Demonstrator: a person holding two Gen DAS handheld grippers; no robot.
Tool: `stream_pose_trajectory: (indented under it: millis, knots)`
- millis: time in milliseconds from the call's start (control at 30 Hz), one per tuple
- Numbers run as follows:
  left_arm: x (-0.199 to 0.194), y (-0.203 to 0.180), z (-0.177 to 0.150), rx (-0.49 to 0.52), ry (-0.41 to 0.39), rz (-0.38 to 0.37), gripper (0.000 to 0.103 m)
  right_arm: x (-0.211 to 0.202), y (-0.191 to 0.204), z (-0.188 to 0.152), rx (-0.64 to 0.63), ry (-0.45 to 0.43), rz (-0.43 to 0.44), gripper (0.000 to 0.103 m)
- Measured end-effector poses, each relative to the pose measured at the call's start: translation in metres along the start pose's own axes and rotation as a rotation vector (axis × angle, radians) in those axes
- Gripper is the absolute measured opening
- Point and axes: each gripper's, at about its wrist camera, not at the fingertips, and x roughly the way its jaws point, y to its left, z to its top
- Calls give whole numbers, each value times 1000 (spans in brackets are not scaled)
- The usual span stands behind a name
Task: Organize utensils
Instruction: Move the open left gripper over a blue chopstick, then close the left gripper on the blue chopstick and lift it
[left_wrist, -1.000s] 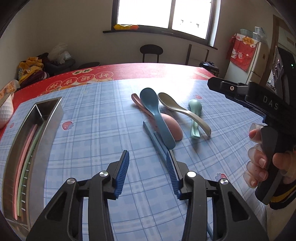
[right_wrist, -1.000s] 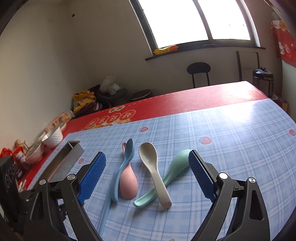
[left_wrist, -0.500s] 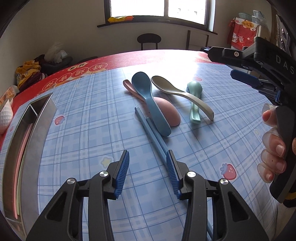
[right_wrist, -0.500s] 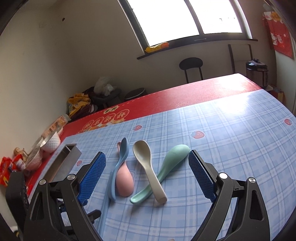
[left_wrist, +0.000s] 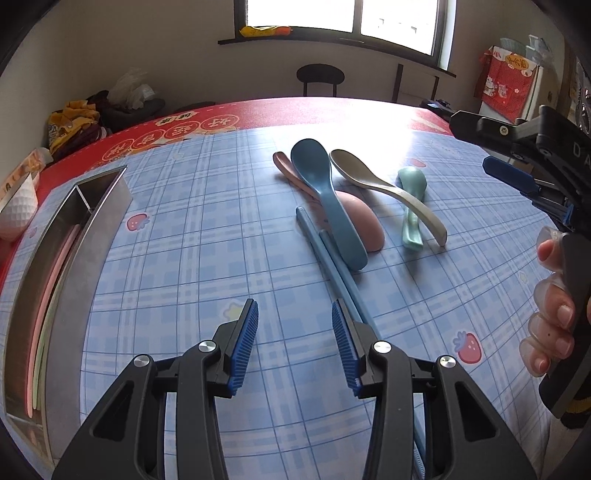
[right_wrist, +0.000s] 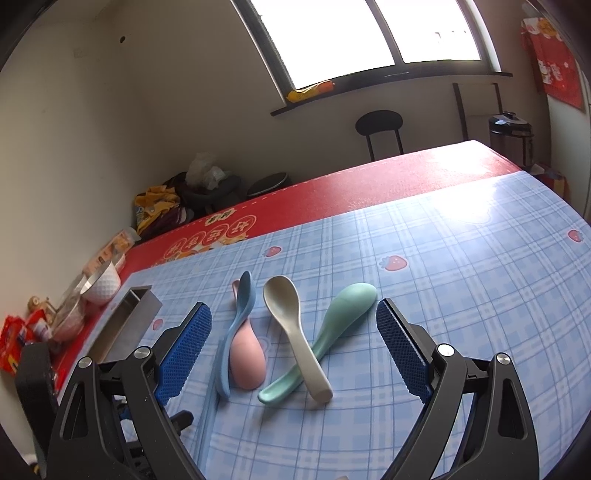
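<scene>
While both tongs (left_wrist: 294, 334) (right_wrist: 293, 347) gape, spoons (right_wrist: 295, 332) cluster mid-table (left_wrist: 166, 258).

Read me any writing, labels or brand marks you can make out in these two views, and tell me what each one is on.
"DA": white letters on the right gripper body, cut off by the frame edge.
Yellow Chinese characters in round medallions on the red tablecloth border: too distorted to read.
Red hanging cloth with characters and a cat figure: too small to read.
Snack packets: print blurred.
</scene>
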Motion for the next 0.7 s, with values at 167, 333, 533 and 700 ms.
stream_pose_trajectory:
  millis: [167,333,533,700]
  knots:
    - [1,-12,0,15,37,-76,41,0,0,0,0,1,2,88]
    - [4,-10,0,-8,53,-55,41,0,-3,1,18,0,3,88]
    - [4,-9,-1,-20,63,-65,41,0,-3,1,14,2,7,88]
    - [5,-10,0,-21,68,-67,42,0,-5,1,28,6,8,88]
